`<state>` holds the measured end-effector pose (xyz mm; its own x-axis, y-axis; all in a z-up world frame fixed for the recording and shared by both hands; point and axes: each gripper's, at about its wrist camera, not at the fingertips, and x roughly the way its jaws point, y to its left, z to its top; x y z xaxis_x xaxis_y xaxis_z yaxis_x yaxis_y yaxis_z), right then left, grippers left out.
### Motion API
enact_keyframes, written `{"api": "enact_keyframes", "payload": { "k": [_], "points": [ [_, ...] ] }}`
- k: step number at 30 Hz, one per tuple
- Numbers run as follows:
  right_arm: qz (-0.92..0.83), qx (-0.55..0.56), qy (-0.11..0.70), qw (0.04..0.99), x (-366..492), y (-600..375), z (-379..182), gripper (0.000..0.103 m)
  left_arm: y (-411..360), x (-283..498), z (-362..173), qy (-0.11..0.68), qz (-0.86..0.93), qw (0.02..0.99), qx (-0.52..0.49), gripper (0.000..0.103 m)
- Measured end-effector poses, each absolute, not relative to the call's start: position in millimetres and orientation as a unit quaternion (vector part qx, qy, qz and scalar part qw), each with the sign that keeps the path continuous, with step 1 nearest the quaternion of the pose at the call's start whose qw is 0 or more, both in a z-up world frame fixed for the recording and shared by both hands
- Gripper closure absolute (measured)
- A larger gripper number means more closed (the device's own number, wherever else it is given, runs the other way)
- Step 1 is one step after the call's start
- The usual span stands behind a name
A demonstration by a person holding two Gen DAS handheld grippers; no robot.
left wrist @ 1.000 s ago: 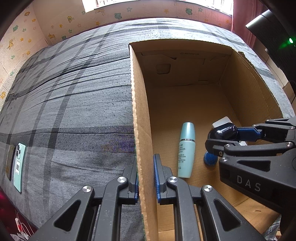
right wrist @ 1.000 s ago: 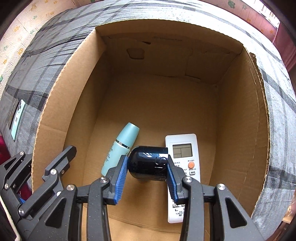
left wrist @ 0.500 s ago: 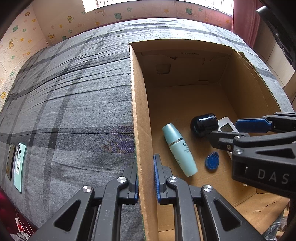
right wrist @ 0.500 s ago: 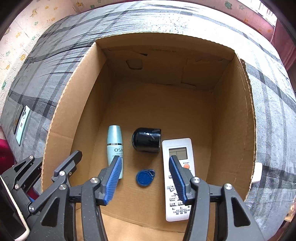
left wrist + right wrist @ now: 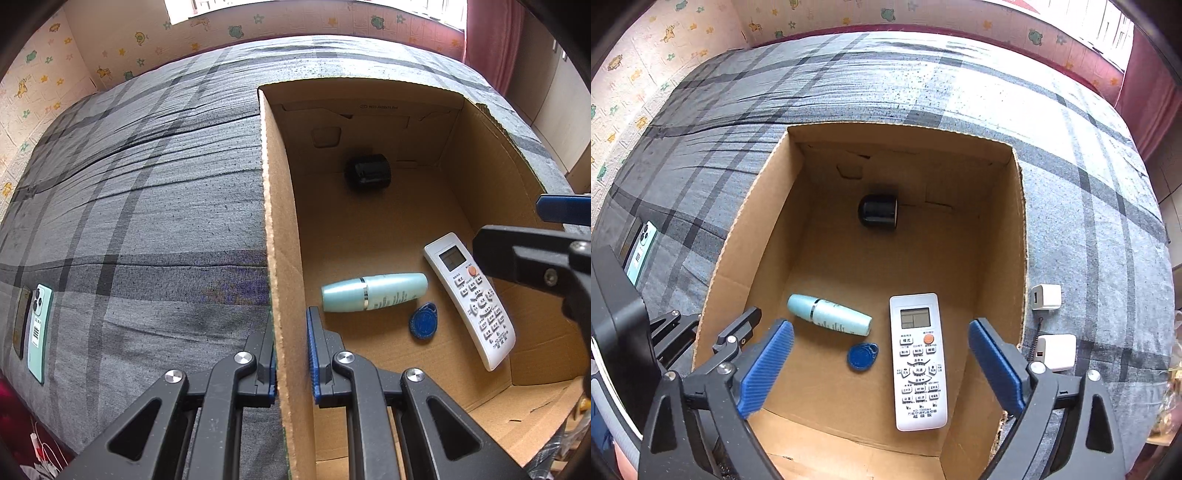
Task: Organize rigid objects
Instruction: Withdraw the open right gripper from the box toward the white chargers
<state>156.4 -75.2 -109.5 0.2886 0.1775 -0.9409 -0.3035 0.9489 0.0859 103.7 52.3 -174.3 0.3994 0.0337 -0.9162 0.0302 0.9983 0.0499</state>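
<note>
Jar (image 5: pixel 878 215) dropped, rolled to box (image 5: pixel 1019 236) back wall; right gripper (image 5: pixel 881 365) wide, empty, withdrawn; left gripper (image 5: pixel 291 360) clamps box wall; chargers (image 5: pixel 1046 297) remain outside on bed (image 5: pixel 923 85).

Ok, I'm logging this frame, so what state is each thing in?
left gripper: clamped on box wall
right gripper: open, empty
cardboard box: open-topped
black jar: on its side
teal bottle: lying flat
remote: face up
blue key fob: flat
</note>
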Motion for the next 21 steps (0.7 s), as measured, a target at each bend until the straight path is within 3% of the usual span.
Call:
{"api": "enact_keyframes", "payload": {
  "k": [21],
  "points": [
    [0.076, -0.023, 0.547, 0.833, 166, -179, -72, 0.002, 53, 105, -176, 0.549, 0.002, 0.835, 0.029, 0.089]
  ]
}}
